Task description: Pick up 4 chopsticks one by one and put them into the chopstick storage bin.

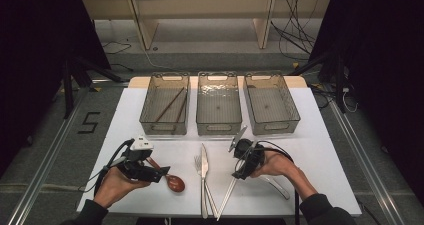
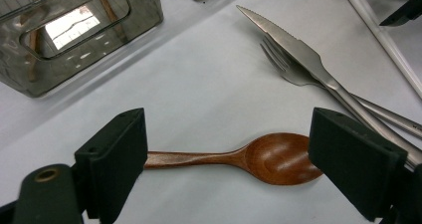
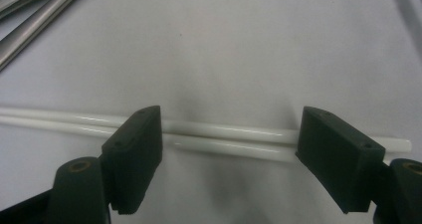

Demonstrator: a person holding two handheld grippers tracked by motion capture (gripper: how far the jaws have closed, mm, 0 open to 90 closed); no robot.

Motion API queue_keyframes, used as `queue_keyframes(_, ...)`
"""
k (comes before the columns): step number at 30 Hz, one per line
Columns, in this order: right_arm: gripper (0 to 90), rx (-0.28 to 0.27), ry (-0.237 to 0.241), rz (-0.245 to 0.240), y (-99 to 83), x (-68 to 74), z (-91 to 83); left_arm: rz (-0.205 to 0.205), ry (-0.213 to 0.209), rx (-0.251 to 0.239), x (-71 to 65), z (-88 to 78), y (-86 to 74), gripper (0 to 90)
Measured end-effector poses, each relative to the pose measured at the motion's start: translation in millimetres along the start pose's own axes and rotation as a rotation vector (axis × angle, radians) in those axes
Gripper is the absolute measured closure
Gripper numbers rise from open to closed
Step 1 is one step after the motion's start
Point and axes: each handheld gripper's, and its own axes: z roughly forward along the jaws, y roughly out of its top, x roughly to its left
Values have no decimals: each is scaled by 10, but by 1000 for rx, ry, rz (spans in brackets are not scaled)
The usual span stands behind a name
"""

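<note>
A brown wooden spoon (image 1: 171,181) lies on the white table, bowl up. My left gripper (image 1: 159,171) hovers low over it, open, and the spoon (image 2: 271,158) lies lengthwise across the gap of the left gripper (image 2: 226,167), handle by one jaw, bowl by the other. A pair of white chopsticks (image 1: 226,197) lies side by side, slanting toward the front edge. My right gripper (image 1: 239,174) is open just above them; the chopsticks (image 3: 224,137) run crosswise through the gap of the right gripper (image 3: 229,157).
Three clear bins stand in a row at the back: the left bin (image 1: 164,123) holds brown chopsticks (image 1: 169,105), the middle (image 1: 218,122) and right (image 1: 272,124) are bare. A steel knife (image 1: 203,177) and fork (image 1: 198,164) lie between the grippers. A silvery utensil (image 1: 278,187) lies under the right hand.
</note>
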Motion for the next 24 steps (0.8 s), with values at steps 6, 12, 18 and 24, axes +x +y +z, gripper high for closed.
queue_keyframes(6,265,4,0,-7,-3,9,3,0,1,1,1,0,-1,153)
queue_keyframes(12,270,35,-8,-25,-36,20,1,3,1,3,-1,0,-3,153)
queue_keyframes(18,273,48,-5,-60,-66,50,-19,3,-2,4,-4,2,-3,153)
queue_keyframes(24,280,89,-21,-152,-35,158,-22,6,-2,6,-6,6,-3,153)
